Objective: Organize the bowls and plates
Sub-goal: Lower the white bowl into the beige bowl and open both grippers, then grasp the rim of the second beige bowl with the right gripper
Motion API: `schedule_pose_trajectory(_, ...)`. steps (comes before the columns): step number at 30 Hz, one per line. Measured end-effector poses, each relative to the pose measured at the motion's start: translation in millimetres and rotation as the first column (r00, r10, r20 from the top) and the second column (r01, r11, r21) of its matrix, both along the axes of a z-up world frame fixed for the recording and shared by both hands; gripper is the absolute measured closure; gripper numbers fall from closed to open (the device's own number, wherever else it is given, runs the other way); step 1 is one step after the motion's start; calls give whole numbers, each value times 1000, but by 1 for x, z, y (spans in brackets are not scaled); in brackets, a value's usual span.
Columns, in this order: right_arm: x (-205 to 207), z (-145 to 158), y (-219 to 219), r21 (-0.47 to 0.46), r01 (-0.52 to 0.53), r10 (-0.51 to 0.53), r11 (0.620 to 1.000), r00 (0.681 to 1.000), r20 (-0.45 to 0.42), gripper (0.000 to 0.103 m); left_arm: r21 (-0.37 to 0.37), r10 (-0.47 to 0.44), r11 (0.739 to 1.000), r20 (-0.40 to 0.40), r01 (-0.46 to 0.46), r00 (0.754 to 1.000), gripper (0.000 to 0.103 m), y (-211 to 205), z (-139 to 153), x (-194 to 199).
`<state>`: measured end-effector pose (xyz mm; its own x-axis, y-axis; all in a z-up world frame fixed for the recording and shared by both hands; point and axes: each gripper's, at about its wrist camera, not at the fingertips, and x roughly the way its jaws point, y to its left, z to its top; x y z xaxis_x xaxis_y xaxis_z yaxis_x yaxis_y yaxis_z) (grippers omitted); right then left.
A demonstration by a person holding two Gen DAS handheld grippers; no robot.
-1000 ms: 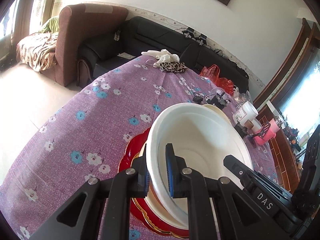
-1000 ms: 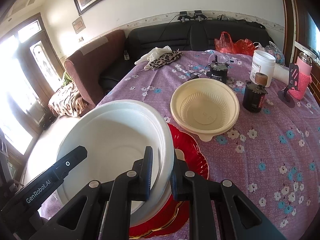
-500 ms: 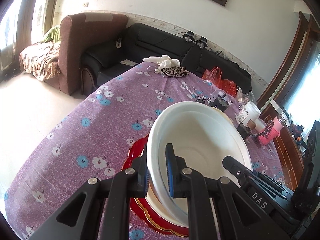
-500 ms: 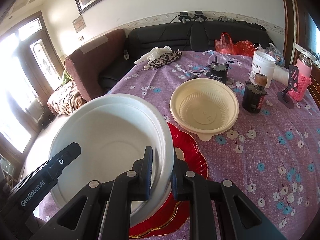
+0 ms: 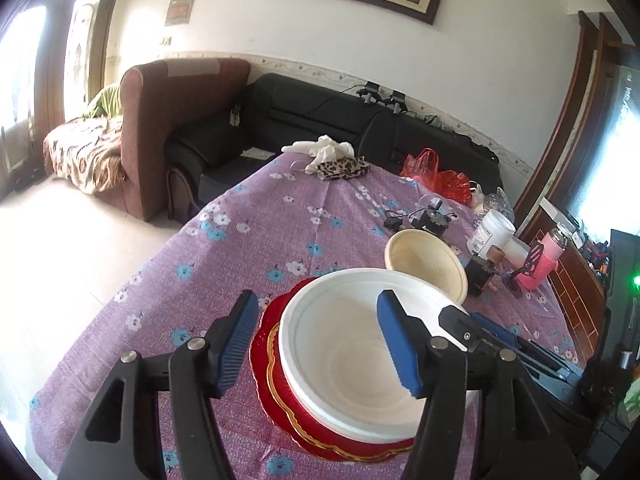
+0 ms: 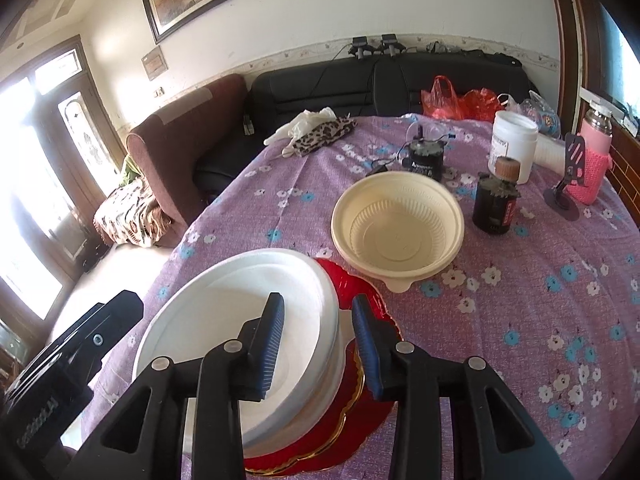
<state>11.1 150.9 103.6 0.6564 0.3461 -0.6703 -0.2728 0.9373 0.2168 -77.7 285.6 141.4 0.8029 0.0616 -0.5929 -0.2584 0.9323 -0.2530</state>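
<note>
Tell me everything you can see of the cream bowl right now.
The cream bowl is a pale yellow, plastic-looking round bowl with a wide rolled rim, ribbed inner wall, flat base and a small tab on its near edge. It stands upright and empty on the purple floral tablecloth, just beyond the red plate. Neither gripper touches it.

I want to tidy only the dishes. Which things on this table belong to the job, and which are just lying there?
Job: white bowl, red plate, cream bowl.

Lying about: white jar, dark bottle, pink flask, leopard cloth, red bag.
</note>
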Motion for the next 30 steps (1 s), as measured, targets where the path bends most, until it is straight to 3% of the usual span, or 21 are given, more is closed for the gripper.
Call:
schedule_pose_trajectory(9,-24,20,-26,19,19,-21,1000,998,56,64,65,-40,997,28,38,999,28,-24,19,-20)
schedule_pose_trajectory(15,-42,27,-57,58,57,-61,997,995,80,53,111,-62,992,42,57,997,21,-48,27,-35)
schedule_pose_trajectory(22,-55,24,-100,95,114,-121,989,990,72,52,154,-107,983,34,101,994,17,-78,31,-46)
schedule_pose_trajectory(30,-56,8,-162,102,211,-215,972,976,22,48,141,-206,970,44,198,977,16,-113,18,-56)
